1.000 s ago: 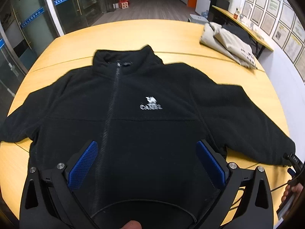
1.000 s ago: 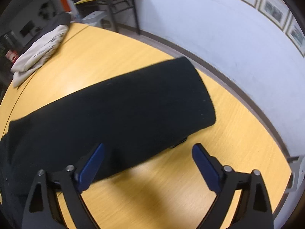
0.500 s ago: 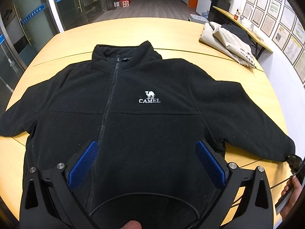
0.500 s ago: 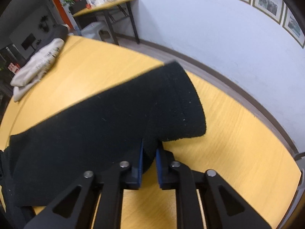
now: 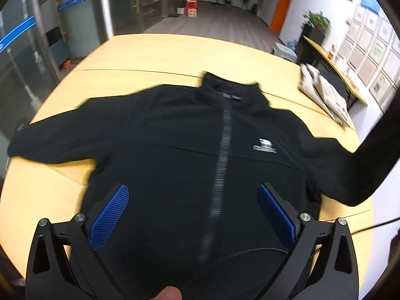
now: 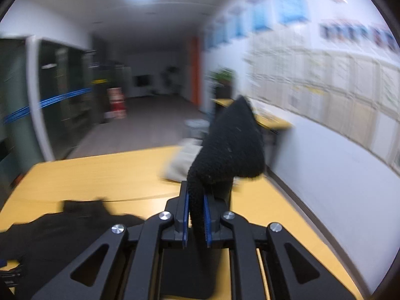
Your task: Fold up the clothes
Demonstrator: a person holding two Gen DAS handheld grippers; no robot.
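Left sleeve [image 5: 50, 145]: lies flat on the table [image 5: 175, 50], spread outward from the jacket [image 5: 187, 150]. The jacket itself rests front-up, zip [image 5: 222, 155] closed, collar [image 5: 230, 87] toward the far edge, body smoothed open so that fold lines can be judged against its outline.

Left gripper [image 5: 191, 212]: jaws wide apart, holding nothing, poised above the lower body of the jacket near the hem. From this station it looks placed either to pin the cloth or to take the hem, though which cannot be settled here.

Chest logo [image 5: 265, 146]: blurred; the view is in motion.

Right sleeve [image 5: 370, 165]: raised clear of the table and rising toward the right edge of the left view. The right view shows why: the right gripper [image 6: 196, 212] has its blue pads pressed together on the cuff [image 6: 232, 147], which bunches and stands up beyond the fingertips. Gripping at the cuff lets the whole sleeve follow as one length, which suits carrying it across the chest.

Beige garment [image 5: 322, 92]: lies well apart at the far right of the table, out of the working area.

Stage, as judged: a sleeve fold in hand; body not folded.
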